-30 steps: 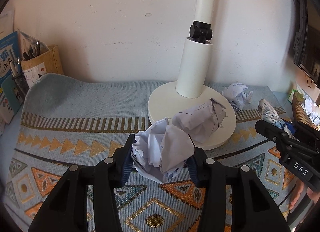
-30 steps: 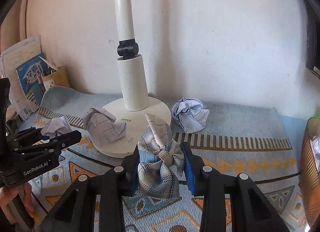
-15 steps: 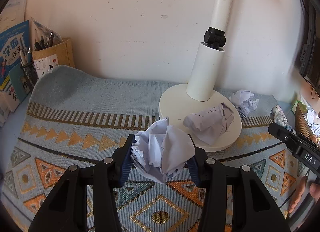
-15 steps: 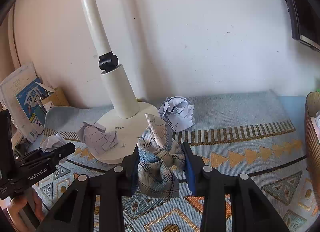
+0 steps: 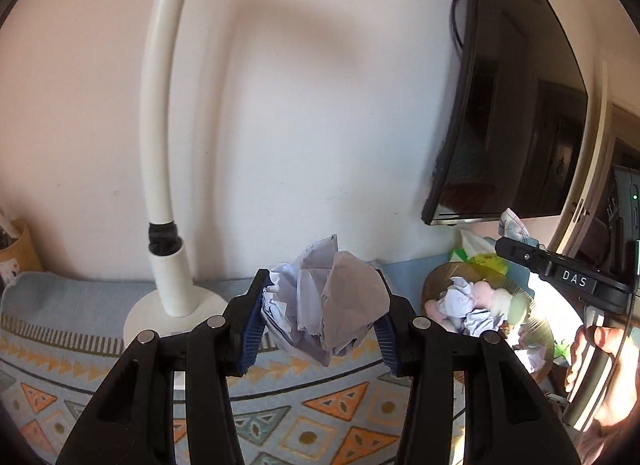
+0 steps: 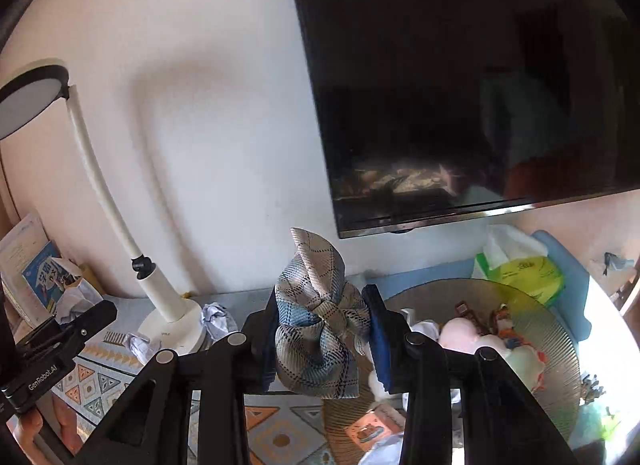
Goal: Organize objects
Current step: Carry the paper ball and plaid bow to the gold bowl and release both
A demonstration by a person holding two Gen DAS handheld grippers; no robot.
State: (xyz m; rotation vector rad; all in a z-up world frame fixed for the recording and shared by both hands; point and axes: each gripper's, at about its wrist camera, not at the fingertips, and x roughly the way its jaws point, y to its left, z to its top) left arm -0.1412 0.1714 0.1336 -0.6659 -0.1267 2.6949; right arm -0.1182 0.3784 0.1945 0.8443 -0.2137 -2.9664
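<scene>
While the left hand-held gripper clamps crumpled paper, the right hand-held gripper pinches soft plaid cloth.

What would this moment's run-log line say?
left gripper: shut on paper ball, held aloft | right gripper: shut on plaid cloth, near basket | lamp: on mat | paper wads: by lamp base

The left claw grips a crumpled paper ball above the patterned mat, near a round basket.
</scene>
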